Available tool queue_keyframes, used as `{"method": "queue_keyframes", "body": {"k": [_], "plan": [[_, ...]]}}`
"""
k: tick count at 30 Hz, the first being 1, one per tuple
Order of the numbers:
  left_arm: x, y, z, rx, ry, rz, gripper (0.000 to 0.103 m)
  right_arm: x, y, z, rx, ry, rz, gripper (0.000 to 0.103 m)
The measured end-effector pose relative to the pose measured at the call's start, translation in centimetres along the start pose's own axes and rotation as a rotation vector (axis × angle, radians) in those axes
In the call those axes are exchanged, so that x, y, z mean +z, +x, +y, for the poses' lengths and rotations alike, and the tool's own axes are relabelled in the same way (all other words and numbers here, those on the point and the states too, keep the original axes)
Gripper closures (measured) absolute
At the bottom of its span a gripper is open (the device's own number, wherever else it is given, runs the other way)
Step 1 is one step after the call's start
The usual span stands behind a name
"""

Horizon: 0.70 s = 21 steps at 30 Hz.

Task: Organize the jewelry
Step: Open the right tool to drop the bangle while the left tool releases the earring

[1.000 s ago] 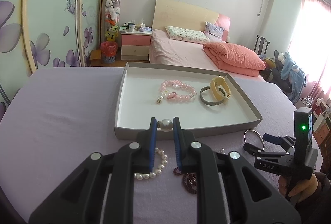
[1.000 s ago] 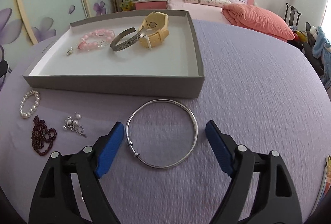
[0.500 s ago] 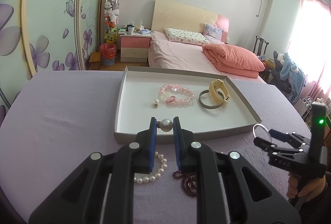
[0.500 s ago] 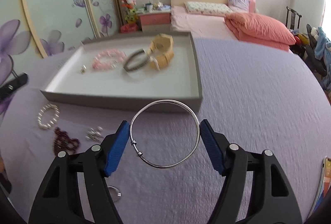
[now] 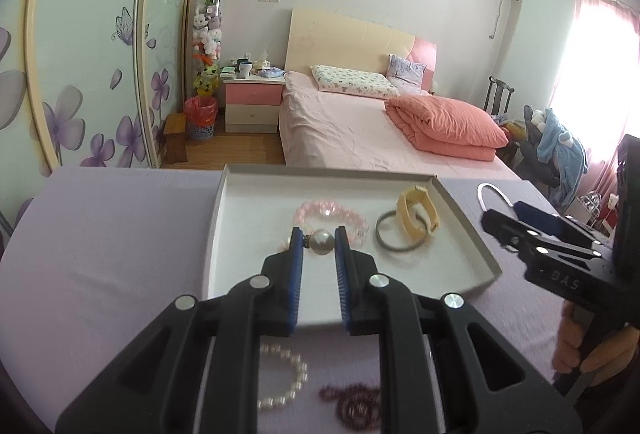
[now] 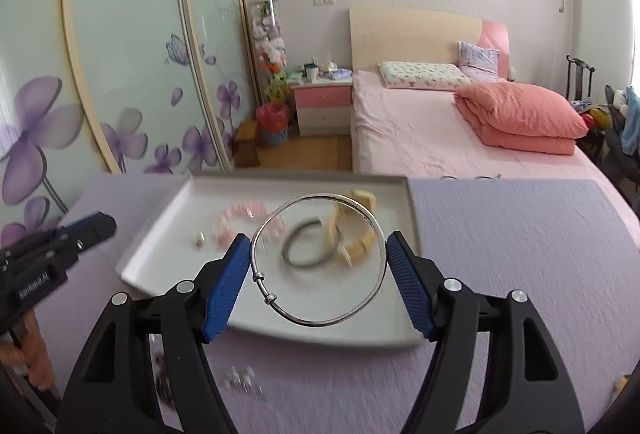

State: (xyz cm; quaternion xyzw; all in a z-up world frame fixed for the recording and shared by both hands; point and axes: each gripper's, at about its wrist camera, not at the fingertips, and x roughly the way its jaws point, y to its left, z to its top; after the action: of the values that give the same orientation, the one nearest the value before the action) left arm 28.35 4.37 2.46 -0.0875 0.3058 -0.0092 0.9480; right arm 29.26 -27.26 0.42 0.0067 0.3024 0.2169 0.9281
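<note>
My left gripper (image 5: 319, 242) is shut on a large pearl piece (image 5: 322, 242), held over the front of the grey tray (image 5: 218, 218). My right gripper (image 6: 318, 258) is shut on a thin silver bangle (image 6: 316, 197), held upright in the air above the tray's (image 6: 412, 209) near edge. In the tray lie a pink bead bracelet (image 5: 332, 211), a grey bangle (image 5: 384, 242) and a yellow watch (image 5: 412, 218). The left wrist view shows the right gripper (image 5: 504, 218) with the bangle (image 5: 490, 193) at the tray's right side.
On the purple cloth in front of the tray lie a white pearl bracelet (image 5: 292, 374), a dark red bead bracelet (image 5: 356, 402) and a small pearl cluster (image 6: 240, 380). A bed and a nightstand stand beyond the table.
The silver bangle lay on the cloth between the right pads; now it is gripped and lifted over the tray's edge. The left gripper has moved forward and up over the tray with the pearl.
</note>
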Motion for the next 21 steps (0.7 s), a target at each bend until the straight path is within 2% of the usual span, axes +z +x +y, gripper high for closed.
{"method": "queue_keyframes", "body": {"k": [12,16,18,21], "plan": [[1.6,5.8,0.5,0.033,-0.012,0.038,0.087,0.8,7.1,0.4,0.012,-0.01,0.068,0.032],[1.7,6.5,0.7,0.038,-0.013,0.044,0.087,0.4,8.1,0.7,0.019,-0.018,0.099,0.03],[1.6,6.7,0.8,0.037,-0.012,0.047,0.087,0.0,7.9,0.9,0.024,-0.025,0.102,0.022],[1.4,6.8,0.7,0.037,-0.006,0.049,0.087,-0.2,7.2,0.5,0.024,-0.03,0.092,0.022]]}}
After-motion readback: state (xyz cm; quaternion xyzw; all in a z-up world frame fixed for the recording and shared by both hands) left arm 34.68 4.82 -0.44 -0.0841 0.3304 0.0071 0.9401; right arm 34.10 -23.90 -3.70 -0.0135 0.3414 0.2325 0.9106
